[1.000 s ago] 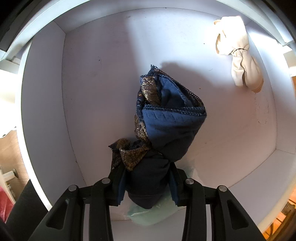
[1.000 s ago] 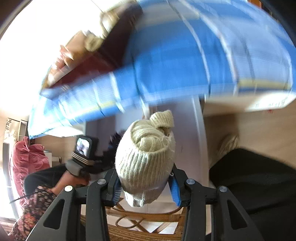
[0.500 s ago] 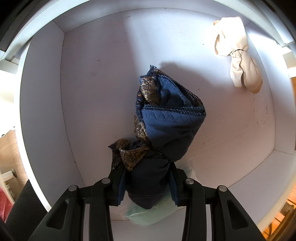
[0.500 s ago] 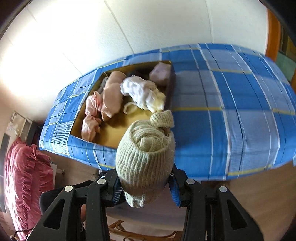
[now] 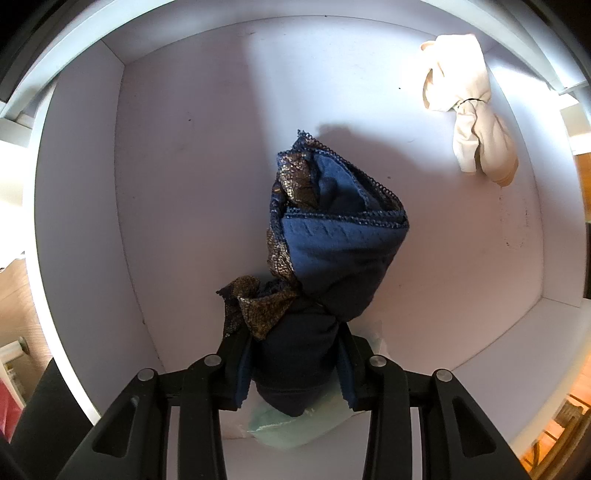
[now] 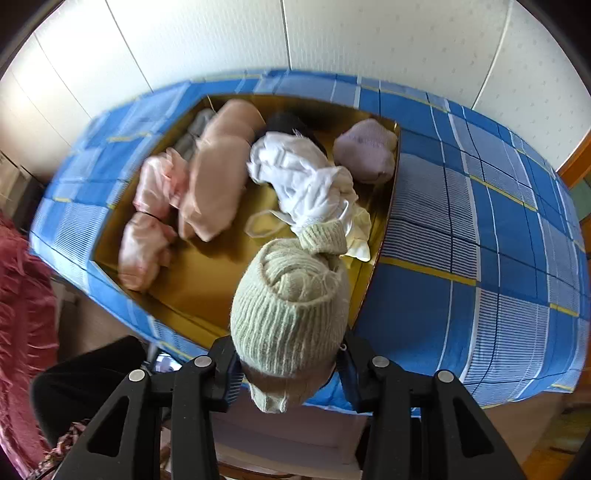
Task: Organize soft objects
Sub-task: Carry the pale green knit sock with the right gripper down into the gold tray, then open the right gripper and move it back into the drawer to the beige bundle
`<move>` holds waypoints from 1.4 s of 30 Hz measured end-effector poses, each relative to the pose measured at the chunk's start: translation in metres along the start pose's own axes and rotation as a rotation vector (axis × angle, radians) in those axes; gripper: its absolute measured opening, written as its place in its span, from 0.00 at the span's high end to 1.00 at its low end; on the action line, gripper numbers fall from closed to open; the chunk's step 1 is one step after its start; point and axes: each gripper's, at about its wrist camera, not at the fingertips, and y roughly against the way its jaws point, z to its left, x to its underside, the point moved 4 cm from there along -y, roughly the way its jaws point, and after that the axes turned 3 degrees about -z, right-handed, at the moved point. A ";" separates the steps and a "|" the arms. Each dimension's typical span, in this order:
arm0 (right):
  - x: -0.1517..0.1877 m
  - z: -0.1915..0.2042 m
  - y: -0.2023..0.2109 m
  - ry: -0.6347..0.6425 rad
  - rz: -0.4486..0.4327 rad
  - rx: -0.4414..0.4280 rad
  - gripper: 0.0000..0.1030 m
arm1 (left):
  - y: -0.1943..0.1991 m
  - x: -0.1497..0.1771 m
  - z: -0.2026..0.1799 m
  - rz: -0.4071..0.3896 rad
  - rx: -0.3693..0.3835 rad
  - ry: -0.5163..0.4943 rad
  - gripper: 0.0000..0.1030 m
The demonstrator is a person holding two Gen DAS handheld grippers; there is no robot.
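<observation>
In the left wrist view my left gripper (image 5: pixel 295 373) is shut on a knotted navy cloth bundle with gold lace trim (image 5: pixel 332 251), held over the floor of a white drawer (image 5: pixel 192 206). A knotted cream bundle (image 5: pixel 469 114) lies in the drawer's far right corner. A pale green cloth (image 5: pixel 291 430) lies under my fingers. In the right wrist view my right gripper (image 6: pixel 288 369) is shut on a pale green knitted bundle (image 6: pixel 291 310), held above the near edge of a golden box (image 6: pixel 199 284).
The golden box holds pink bundles (image 6: pixel 214 184), a white cloth (image 6: pixel 306 184) and a mauve bundle (image 6: pixel 365 151). It sits on a blue checked bedspread (image 6: pixel 480 258). A white wall (image 6: pixel 332 33) is behind. A red fabric (image 6: pixel 22 332) hangs at left.
The right gripper has swung with the knitted bundle from beside the bed to above it, so the golden box is now in full view. The left gripper has barely moved.
</observation>
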 end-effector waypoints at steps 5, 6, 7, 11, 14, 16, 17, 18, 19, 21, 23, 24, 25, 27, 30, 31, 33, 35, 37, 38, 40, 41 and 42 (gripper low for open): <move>-0.006 0.008 -0.021 0.078 0.060 0.066 0.58 | -0.001 -0.001 0.001 0.000 0.007 -0.001 0.63; -0.006 0.010 -0.023 0.087 0.065 0.072 0.58 | -0.001 -0.001 0.001 0.000 0.007 -0.002 0.63; -0.006 0.012 -0.025 0.098 0.072 0.079 0.58 | -0.001 0.000 0.002 0.000 0.008 -0.002 0.63; -0.002 0.016 -0.039 0.133 0.113 0.108 0.58 | -0.001 0.000 0.003 0.000 0.010 -0.001 0.63; 0.001 0.018 -0.047 0.174 0.137 0.165 0.57 | -0.002 0.001 0.003 0.000 0.012 -0.001 0.63; 0.001 0.017 -0.050 0.182 0.143 0.196 0.56 | -0.002 0.000 0.003 0.000 0.012 -0.002 0.63; 0.001 0.018 -0.050 0.186 0.141 0.202 0.55 | -0.002 0.000 0.003 0.000 0.011 -0.003 0.63; 0.001 0.018 -0.049 0.187 0.140 0.205 0.55 | -0.002 0.000 0.003 0.000 0.011 -0.003 0.63; 0.001 0.018 -0.048 0.184 0.137 0.207 0.55 | -0.003 0.001 0.004 0.000 0.010 -0.004 0.63; 0.000 0.018 -0.044 0.174 0.120 0.213 0.55 | -0.003 0.001 0.004 0.000 0.010 -0.003 0.63; -0.004 0.016 -0.036 0.169 0.091 0.223 0.55 | -0.003 0.001 0.004 0.000 0.010 -0.003 0.63; -0.006 0.015 -0.030 0.162 0.067 0.230 0.55 | -0.003 0.001 0.004 0.001 0.010 -0.004 0.63; -0.007 0.010 -0.024 0.154 0.054 0.236 0.55 | -0.003 0.001 0.004 0.001 0.010 -0.003 0.63; -0.011 0.005 -0.011 0.133 0.009 0.240 0.55 | -0.004 0.001 0.004 0.001 0.009 -0.004 0.63; -0.015 -0.002 0.007 0.086 -0.061 0.214 0.55 | -0.004 0.001 0.004 0.000 0.009 -0.003 0.63; -0.015 -0.004 0.013 0.072 -0.083 0.201 0.55 | -0.004 0.001 0.004 0.000 0.009 -0.004 0.63; -0.012 -0.008 0.023 0.053 -0.125 0.181 0.55 | -0.004 0.001 0.004 0.000 0.008 -0.004 0.63; -0.003 -0.013 0.032 0.031 -0.160 0.168 0.55 | -0.004 0.001 0.004 0.000 0.007 -0.005 0.63; 0.007 -0.013 0.035 0.014 -0.172 0.145 0.55 | -0.005 0.001 0.003 0.000 0.005 -0.006 0.63; 0.012 -0.015 0.034 0.006 -0.176 0.136 0.55 | -0.005 0.001 0.003 0.000 0.004 -0.005 0.63; 0.026 -0.016 0.036 -0.011 -0.191 0.103 0.55 | -0.006 0.002 0.003 0.000 -0.005 -0.007 0.63; 0.033 -0.017 0.037 -0.021 -0.205 0.079 0.55 | -0.006 0.002 0.003 0.000 -0.007 -0.006 0.63; 0.040 -0.017 0.040 -0.028 -0.226 0.048 0.55 | -0.006 0.002 0.004 0.000 -0.007 -0.004 0.63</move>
